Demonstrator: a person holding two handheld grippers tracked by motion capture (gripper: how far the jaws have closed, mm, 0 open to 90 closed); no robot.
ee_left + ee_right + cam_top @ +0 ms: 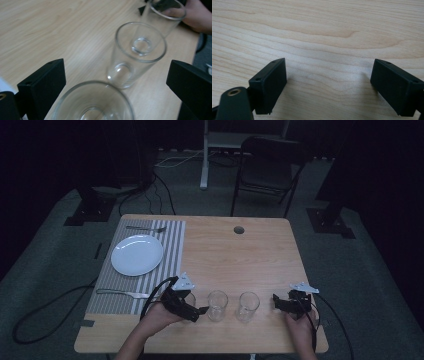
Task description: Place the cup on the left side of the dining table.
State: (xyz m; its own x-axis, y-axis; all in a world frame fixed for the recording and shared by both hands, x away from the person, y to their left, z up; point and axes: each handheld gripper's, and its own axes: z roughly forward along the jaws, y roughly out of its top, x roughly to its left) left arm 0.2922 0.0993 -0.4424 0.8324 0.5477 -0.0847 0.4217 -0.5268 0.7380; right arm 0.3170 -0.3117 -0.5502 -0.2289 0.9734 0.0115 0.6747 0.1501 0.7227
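No text, label or number is readable.

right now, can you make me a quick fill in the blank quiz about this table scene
1. The round white plate lies on a ____ placemat.
2. ____ clear drinking glasses stand in a row near the table's front edge.
3. The left gripper has its jaws spread around the nearest clear glass, so it is ____.
4. Between the right gripper's open jaws lies bare ____ tabletop.

Missing words: striped; three; open; wooden
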